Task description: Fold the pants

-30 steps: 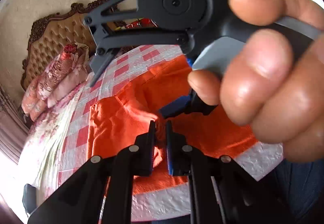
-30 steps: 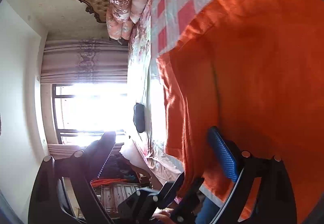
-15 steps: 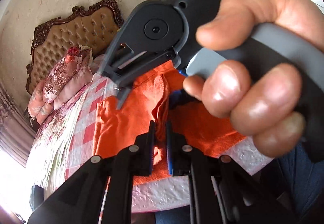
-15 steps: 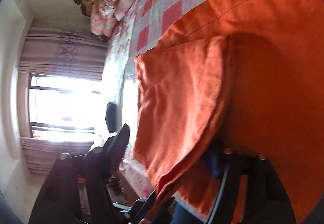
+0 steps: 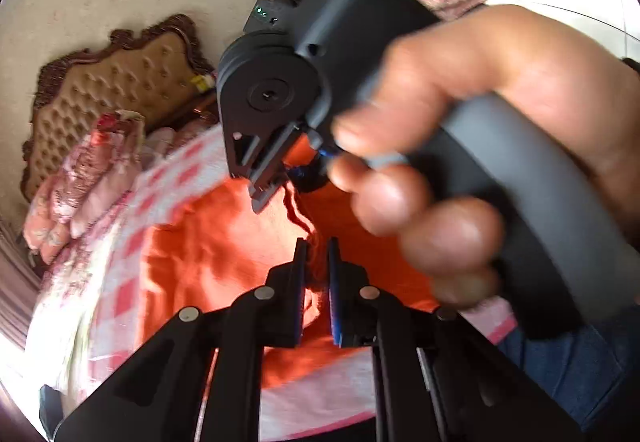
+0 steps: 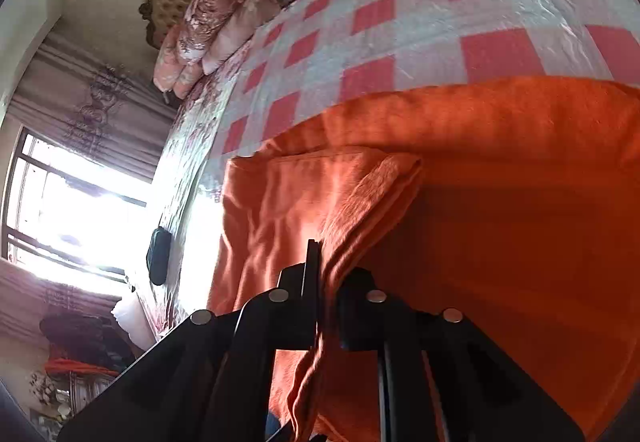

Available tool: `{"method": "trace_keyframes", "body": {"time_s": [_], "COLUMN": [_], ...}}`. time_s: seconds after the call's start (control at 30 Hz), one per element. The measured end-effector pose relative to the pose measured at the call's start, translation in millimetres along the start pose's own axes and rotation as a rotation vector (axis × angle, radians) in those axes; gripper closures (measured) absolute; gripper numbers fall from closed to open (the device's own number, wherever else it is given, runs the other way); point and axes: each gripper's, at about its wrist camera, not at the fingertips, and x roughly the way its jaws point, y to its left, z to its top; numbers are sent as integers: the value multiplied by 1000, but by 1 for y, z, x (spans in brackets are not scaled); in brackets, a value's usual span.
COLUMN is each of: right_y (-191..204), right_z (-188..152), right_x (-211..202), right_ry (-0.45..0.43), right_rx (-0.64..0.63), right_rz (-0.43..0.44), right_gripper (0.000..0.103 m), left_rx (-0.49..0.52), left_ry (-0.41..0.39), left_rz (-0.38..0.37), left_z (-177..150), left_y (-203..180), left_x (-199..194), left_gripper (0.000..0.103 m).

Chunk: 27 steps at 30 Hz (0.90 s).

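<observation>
On the red-and-white checked bedspread (image 6: 460, 26) lie the orange terry-cloth pants (image 6: 520, 242), one edge lifted. The left gripper (image 5: 316, 274) is pinched on a fabric ridge; the right gripper (image 6: 326, 282) has just been closing and now clamps the folded edge. Both bites look shallow, so pulling apart could slip the cloth free or skew the fold.

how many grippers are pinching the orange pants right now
2. The left gripper pinches a raised fold of the orange pants; the right gripper clamps another folded edge near the bed's edge.
</observation>
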Motion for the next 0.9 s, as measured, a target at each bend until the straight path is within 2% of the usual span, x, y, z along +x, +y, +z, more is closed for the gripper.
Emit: {"method": "trace_keyframes", "body": {"time_s": [0.13,0.17,0.27,0.4,0.47,0.5,0.6,0.67,0.73,0.9], "right_y": [-22,-22,-14,1,-9,-13,-20,-22,-24,-20], "right_z": [14,13,16,13,11,10,6,5,3,-1], "right_x": [5,3,-11,-17,-12,-7,-11,-13,-15,-18], "right_ry": [-26,-34,-86,-122,-104,-92,-95,-91,-89,-88], "right_rx": [36,30,-20,-139,-124,-120,-103,-101,-96,-131], "right_rz": [38,26,19,-105,-132,-136,-102,-98,-96,-84], "right_gripper": [84,95,95,95,95,94,92,90,89,78], "left_rx": [34,36,47,33,20,7,-41,-123,-175,-77], "left_ry": [20,22,5,-22,-17,-10,-52,-94,-93,-73], "left_rz": [-15,-8,30,40,-4,-18,5,31,46,63], "left_z": [-4,-4,-3,-1,-3,-3,-9,-17,-23,-20], "left_y": [-18,-21,-23,-32,-36,-37,-29,-16,-6,-13], "left_x": [8,10,16,25,29,28,15,4,-1,1], "left_gripper": [93,93,93,92,82,71,53,49,47,47]}}
